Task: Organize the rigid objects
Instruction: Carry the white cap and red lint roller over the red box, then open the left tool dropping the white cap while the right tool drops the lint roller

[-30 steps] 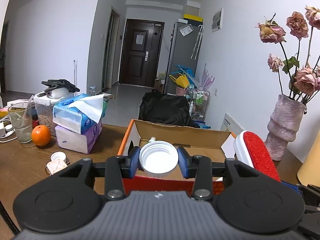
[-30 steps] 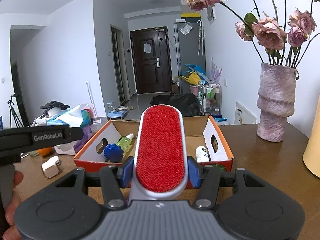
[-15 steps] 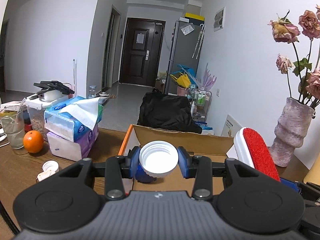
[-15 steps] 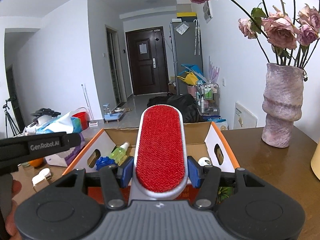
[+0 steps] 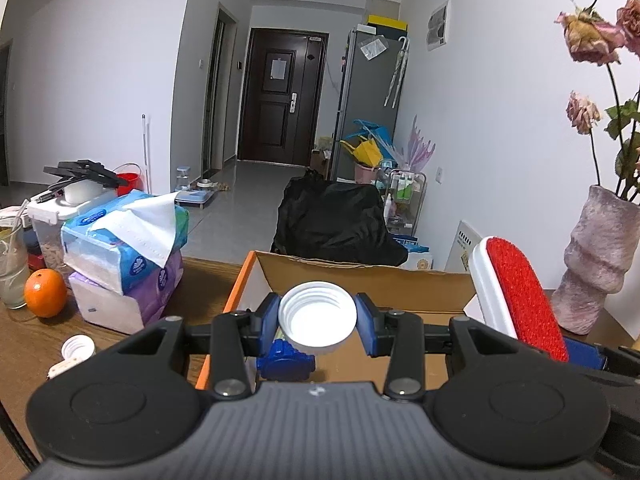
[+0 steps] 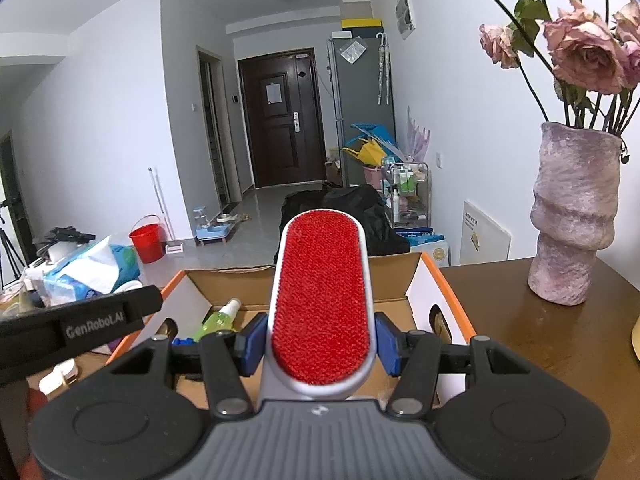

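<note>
My left gripper (image 5: 317, 322) is shut on a white screw cap (image 5: 317, 316) and holds it over the left part of an open orange cardboard box (image 5: 236, 284). A blue object (image 5: 285, 364) lies in the box below it. My right gripper (image 6: 320, 344) is shut on a red lint brush (image 6: 320, 304) with a white-grey frame, held over the same box (image 6: 448, 280). The brush also shows in the left wrist view (image 5: 520, 296). A green spray bottle (image 6: 218, 318) lies inside the box.
A pink vase with dried roses (image 6: 572, 216) stands on the brown table at the right. Stacked tissue packs (image 5: 124, 252), an orange (image 5: 45, 293), a glass (image 5: 12, 276) and another white cap (image 5: 78, 348) are on the table left of the box.
Both grippers have moved forward over the box with their loads still held. The box contents now lie closer under the fingers.
</note>
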Demonstrator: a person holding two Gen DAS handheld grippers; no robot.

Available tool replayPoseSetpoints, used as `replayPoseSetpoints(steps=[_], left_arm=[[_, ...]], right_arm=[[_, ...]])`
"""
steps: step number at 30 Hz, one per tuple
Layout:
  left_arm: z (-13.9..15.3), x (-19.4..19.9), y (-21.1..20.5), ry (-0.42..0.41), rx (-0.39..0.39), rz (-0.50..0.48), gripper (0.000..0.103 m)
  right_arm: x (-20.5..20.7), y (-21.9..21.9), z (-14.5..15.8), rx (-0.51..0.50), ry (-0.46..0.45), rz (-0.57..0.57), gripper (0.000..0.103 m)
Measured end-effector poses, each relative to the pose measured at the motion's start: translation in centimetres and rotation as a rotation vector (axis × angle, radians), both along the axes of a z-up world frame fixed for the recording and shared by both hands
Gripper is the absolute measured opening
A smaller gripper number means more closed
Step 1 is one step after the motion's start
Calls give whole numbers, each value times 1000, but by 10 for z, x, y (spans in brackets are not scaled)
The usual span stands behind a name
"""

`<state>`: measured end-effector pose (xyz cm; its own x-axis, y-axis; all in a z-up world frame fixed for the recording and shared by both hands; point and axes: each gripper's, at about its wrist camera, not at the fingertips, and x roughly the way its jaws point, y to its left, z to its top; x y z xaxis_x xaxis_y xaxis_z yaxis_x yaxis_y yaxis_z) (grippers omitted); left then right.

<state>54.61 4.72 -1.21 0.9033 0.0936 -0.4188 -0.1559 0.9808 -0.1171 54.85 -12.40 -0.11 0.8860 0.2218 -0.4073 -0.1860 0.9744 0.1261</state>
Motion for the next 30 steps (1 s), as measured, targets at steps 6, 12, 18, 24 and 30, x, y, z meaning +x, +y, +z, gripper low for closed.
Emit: replayPoseSetpoints(steps=[6, 12, 18, 24, 30], left_arm=[[-8, 20, 1, 26, 10, 12, 41], [-16, 35, 3, 48, 22, 23, 41], [-22, 46, 9, 67, 23, 36, 41], [-27, 51, 12, 80, 30, 35, 41], [-26, 50, 15, 77, 26, 27, 41]], right_arm=[[22, 2, -3, -1, 27, -17, 55], [42, 8, -10, -10, 67, -27, 55], [53, 12, -14, -18, 91, -33, 55], [62, 14, -14, -26, 107, -34, 55], [64, 15, -18, -39, 124, -29, 55]])
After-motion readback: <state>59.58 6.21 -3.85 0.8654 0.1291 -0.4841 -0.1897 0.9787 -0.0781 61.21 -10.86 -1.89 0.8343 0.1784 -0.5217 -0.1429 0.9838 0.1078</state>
